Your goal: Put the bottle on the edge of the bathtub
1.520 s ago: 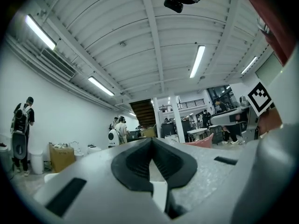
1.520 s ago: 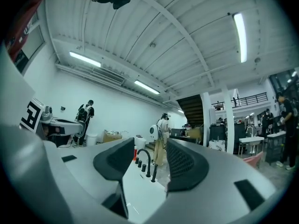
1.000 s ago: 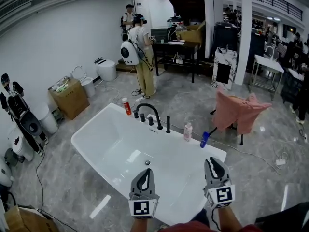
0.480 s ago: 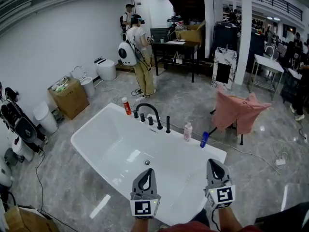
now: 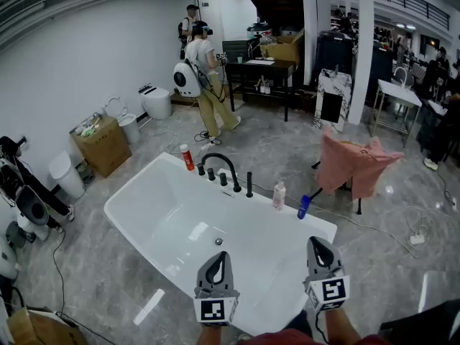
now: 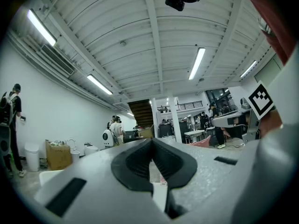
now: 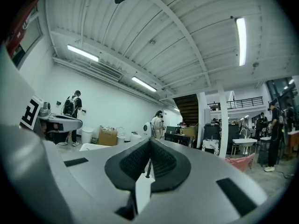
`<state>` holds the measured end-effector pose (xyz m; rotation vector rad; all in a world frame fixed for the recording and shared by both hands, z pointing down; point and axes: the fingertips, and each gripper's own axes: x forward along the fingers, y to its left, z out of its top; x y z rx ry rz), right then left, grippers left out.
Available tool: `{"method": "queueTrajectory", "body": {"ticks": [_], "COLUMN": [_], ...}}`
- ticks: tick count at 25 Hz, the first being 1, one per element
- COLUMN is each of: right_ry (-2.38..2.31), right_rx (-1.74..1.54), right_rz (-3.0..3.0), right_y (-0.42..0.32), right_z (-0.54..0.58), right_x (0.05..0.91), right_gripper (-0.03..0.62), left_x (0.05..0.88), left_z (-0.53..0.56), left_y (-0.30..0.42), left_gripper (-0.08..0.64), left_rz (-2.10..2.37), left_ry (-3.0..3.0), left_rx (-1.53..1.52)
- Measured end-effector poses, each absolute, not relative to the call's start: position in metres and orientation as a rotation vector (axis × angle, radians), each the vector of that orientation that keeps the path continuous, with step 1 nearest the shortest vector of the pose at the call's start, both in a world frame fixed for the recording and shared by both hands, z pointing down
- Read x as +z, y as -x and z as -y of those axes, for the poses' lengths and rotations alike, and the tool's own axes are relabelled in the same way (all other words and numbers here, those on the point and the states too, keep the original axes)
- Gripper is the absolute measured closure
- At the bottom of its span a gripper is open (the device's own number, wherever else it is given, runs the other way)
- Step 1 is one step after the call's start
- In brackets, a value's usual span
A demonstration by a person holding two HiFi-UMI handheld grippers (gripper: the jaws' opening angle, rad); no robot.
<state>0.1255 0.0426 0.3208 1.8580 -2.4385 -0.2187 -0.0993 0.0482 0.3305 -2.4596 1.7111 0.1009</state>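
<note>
The white bathtub (image 5: 134, 183) fills the middle of the head view. Along its far edge stand a red bottle (image 5: 187, 157), a black faucet (image 5: 220, 168), a clear bottle with pink contents (image 5: 279, 195) and a blue bottle (image 5: 304, 207). My left gripper (image 5: 218, 255) and right gripper (image 5: 318, 241) hover over the tub's near end, far from the bottles. Both are shut with nothing between the jaws. In the left gripper view my left gripper (image 6: 151, 142) shows its pads pressed together, and so does my right gripper (image 7: 149, 142) in its own view.
A pink cloth (image 5: 356, 165) hangs over a chair just right of the tub. A cardboard box (image 5: 102, 146) and white bins stand by the left wall. A person (image 5: 203, 77) with a white backpack walks beside a black table (image 5: 262, 72) at the back. Cables lie on the floor.
My right gripper's jaws have closed from slightly apart to shut. Both grippers stay in nearly the same place. The person at the back has stepped a little to the left.
</note>
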Motion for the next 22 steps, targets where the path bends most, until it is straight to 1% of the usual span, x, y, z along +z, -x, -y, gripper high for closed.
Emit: {"method": "queueTrajectory", "body": {"ticks": [17, 22], "right_ry": [-1.876, -1.881], "right_rx": [-0.176, -0.183], "right_rz": [2.412, 2.418], "right_y": [-0.136, -0.136], "right_z": [-0.040, -0.034], "right_x": [0.333, 0.332], "right_gripper": [0.592, 0.592], "left_x": [0.344, 0.342], "left_z": [-0.041, -0.034], "left_y": [0.092, 0.089], "left_gripper": [0.555, 0.555], "left_rz": [-1.703, -1.674], "left_ry": [2.490, 2.482], "left_rx": [0.036, 0.063]}}
